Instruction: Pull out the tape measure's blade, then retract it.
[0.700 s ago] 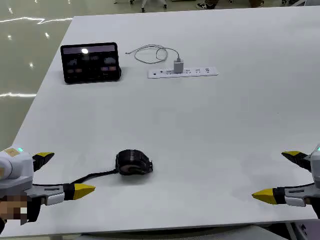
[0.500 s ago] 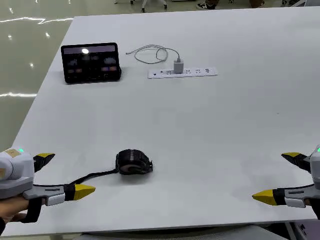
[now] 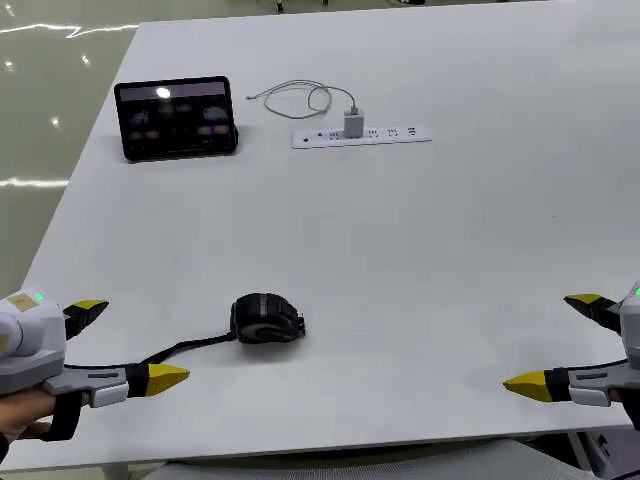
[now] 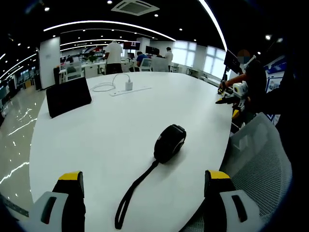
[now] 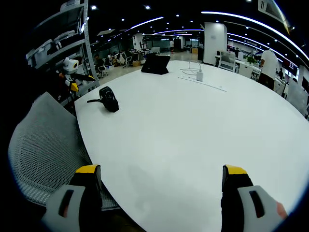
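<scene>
A black tape measure (image 3: 265,319) lies on the white table (image 3: 400,250) near the front left, its black wrist strap (image 3: 185,349) trailing leftward; no blade shows pulled out. My left gripper (image 3: 128,342) is open at the table's front left corner, the strap's end between its yellow tips. In the left gripper view the tape measure (image 4: 169,142) lies ahead between the jaws, with its strap (image 4: 134,195) running back toward me. My right gripper (image 3: 572,342) stands open at the front right edge, holding nothing. The right gripper view shows the tape measure (image 5: 109,98) far off to the left.
A dark tablet (image 3: 176,118) stands propped at the back left. A white power strip (image 3: 361,135) with a plugged charger and coiled white cable (image 3: 300,98) lies behind the middle. A mesh chair back (image 4: 258,164) sits close to the table's near edge.
The head camera tilted slightly, so the whole scene shifted up a little. Both grippers and the tape measure have stayed in place.
</scene>
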Tool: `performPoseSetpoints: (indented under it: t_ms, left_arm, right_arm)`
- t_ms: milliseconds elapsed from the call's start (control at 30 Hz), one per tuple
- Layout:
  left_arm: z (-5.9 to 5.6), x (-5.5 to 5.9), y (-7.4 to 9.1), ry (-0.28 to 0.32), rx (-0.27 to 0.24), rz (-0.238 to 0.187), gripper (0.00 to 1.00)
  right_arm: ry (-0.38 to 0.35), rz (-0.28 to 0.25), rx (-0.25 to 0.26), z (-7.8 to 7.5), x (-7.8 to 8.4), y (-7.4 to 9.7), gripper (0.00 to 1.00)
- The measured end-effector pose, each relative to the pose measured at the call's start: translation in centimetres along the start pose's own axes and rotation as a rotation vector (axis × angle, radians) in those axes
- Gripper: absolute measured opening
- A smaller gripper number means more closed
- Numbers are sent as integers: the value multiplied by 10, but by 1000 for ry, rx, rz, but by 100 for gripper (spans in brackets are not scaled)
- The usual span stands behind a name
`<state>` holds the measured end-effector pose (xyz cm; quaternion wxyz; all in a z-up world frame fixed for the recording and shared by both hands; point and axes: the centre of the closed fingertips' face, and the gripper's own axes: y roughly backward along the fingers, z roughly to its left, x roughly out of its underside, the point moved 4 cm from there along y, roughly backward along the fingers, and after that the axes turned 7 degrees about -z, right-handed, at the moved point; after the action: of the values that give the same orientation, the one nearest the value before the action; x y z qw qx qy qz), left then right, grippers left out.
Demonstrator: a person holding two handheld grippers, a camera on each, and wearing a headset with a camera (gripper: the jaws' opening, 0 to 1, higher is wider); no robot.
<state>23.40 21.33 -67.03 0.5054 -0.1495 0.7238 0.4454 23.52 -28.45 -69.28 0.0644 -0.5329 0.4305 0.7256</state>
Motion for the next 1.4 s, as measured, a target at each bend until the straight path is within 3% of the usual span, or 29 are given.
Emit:
performPoseSetpoints:
  t_ms: [67,133,233,300,467,533,667,867,967,1067,1400]
  left_arm:
    - [0,-4,-2,-35,11,-17,100]
    - [2,-5,-5,-18,5,4,100]
    - [2,-8,-7,-29,8,4,100]
    - [0,-11,-10,-32,29,4,100]
    - [-6,-14,-20,-60,76,23,100]
    - [-7,-14,-23,-62,84,48,100]
    - [-11,-20,-29,-89,120,45,100]
    - [-13,-21,-36,-142,169,85,99]
    - [-15,-22,-41,-132,200,104,99]
    - [-15,-25,-48,-179,212,123,99]
    - [-18,-29,-68,-262,264,184,98]
  right_arm:
    - [-1,-4,4,-2,0,1,100]
    - [0,-5,1,-2,-1,1,100]
    - [6,-2,-2,-3,-2,-1,100]
    - [9,-12,-45,1,-4,-4,100]
    - [30,-4,-65,1,-9,-11,100]
    - [34,-1,-70,1,-10,-13,100]
    - [53,0,-76,2,-14,-17,100]
    - [80,-16,-79,0,-21,-22,100]
    - [100,-19,-71,-1,-24,-25,100]
    - [107,-21,-75,-1,-27,-30,100]
    - [128,12,-103,-1,-36,-44,100]
